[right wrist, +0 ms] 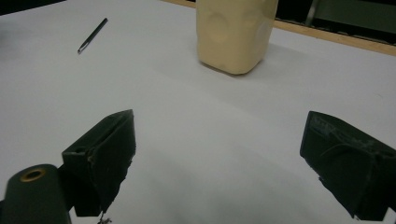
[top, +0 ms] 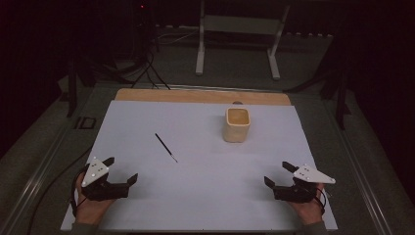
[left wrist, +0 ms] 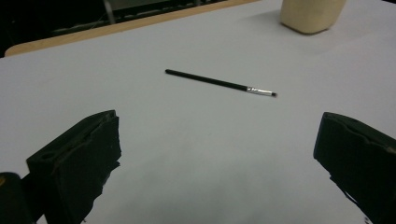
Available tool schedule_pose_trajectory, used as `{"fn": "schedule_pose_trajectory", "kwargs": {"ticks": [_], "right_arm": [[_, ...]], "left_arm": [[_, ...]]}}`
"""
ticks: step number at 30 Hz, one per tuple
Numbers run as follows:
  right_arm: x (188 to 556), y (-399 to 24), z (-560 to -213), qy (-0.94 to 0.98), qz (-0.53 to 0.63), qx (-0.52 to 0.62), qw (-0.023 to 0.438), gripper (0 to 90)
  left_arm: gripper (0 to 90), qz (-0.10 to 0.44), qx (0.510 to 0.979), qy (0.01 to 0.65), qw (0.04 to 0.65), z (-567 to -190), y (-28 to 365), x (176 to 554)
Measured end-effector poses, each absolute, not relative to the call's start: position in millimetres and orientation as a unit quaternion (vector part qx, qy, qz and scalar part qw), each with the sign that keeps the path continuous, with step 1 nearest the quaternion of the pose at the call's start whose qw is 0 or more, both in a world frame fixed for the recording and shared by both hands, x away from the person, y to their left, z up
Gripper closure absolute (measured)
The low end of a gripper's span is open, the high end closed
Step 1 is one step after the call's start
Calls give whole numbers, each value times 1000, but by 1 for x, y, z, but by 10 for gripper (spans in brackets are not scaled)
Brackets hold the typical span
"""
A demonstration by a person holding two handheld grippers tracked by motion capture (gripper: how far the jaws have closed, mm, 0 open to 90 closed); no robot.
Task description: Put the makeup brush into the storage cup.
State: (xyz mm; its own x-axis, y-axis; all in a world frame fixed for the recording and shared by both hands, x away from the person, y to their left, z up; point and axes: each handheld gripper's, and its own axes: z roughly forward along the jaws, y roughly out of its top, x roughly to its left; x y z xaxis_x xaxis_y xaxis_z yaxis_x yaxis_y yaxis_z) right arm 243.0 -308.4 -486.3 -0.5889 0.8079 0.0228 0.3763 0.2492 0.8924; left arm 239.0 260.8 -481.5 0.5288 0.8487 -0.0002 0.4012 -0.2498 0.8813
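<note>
A thin black brush (top: pixel 166 147) with a silver ferrule lies flat on the white sheet (top: pixel 147 196), left of centre; it also appears in the left gripper view (left wrist: pixel 219 82) and the right gripper view (right wrist: pixel 92 35). A cream square-mouthed cup (top: pixel 237 124) stands upright toward the back right, also seen as the cup (right wrist: pixel 236 32) and the cup (left wrist: pixel 310 14). My left gripper (top: pixel 121 170) rests open near the front left corner, nothing between its jaws. My right gripper (top: pixel 278 173) rests open near the front right, jaws wide apart and empty.
The white sheet covers a wooden tabletop (top: pixel 200 95) whose edge shows at the back. Beyond it stand white frame legs (top: pixel 199 49) and dark cables (top: pixel 147 68) on the floor. A small dark object (top: pixel 86 122) lies off the sheet's left side.
</note>
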Motion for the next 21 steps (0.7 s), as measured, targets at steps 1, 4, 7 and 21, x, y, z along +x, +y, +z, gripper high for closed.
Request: {"fn": "schedule_pose_trajectory", "kwargs": {"ticks": [1,4,7,21], "right_arm": [[243,-308,-486,756,471,392,229,105],[243,-308,-486,757,471,391,230,105],[243,-309,-486,755,473,391,231,104],[242,-311,-484,754,478,388,228,104]], "left_arm": [[15,249,751,415,449,-481,261,240],[15,247,750,414,454,-478,260,242],[15,250,750,408,456,-474,260,244],[15,249,750,393,470,-458,259,260]]}}
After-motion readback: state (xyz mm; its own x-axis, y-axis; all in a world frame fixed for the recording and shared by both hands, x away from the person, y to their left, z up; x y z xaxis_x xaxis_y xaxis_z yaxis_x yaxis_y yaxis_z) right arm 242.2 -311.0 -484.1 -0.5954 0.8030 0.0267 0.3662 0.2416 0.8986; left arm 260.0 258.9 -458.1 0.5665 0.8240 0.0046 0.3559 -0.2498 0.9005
